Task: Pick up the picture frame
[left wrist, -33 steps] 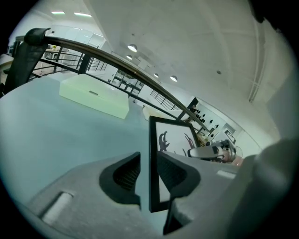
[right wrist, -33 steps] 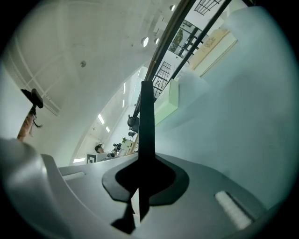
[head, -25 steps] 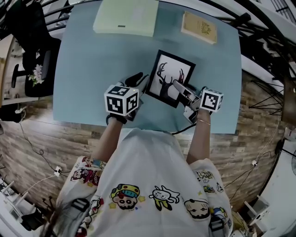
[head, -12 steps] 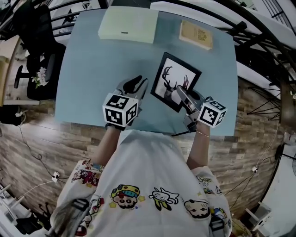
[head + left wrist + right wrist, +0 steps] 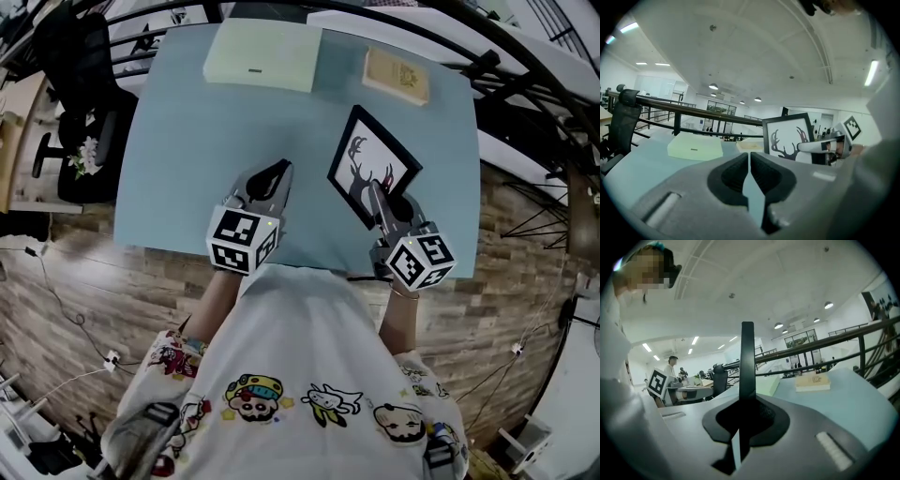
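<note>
Above the blue table, the picture frame is held tilted up by its near edge in the clamped right gripper, while the left gripper, its jaws just drawn almost together on nothing, is seen alongside, and the pickup is judged practically done.

- Black-framed antler picture shows edge-on in the right gripper view, its face hidden.
- From overhead, its lower corner vanishes behind the grey right gripper.
- Tan book: cover print too small to read.
</note>
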Available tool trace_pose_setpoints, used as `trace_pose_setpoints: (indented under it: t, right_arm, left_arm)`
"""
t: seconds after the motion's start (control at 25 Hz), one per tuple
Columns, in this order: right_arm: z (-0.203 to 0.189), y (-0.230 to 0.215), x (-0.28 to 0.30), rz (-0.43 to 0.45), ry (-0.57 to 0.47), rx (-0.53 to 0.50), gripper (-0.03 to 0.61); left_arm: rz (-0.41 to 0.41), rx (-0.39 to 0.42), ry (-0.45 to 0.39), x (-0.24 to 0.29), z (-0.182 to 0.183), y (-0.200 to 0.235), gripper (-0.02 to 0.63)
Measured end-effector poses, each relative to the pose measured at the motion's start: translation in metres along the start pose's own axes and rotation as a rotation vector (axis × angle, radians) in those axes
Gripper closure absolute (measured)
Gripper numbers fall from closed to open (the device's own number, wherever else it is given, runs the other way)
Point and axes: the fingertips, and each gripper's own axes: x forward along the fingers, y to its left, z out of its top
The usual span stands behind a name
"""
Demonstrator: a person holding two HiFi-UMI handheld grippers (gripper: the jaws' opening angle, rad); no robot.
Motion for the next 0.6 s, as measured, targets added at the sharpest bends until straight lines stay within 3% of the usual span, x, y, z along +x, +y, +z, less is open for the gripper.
trace_pose_setpoints:
  t: [0.32, 0.6]
  right_arm:
    - [0.013, -0.003, -0.017, -0.117, -0.066, -0.144, 0.558]
    - [0.013, -0.008, -0.016, -0.166, -0.079, -0.229, 0.558]
  left_arm:
    - [0.026, 0.032, -0.032, -0.008, 0.009, 0.0, 0.614]
    - [0.049, 0.071, -0.056, -0.013, 0.01, 0.002, 0.615]
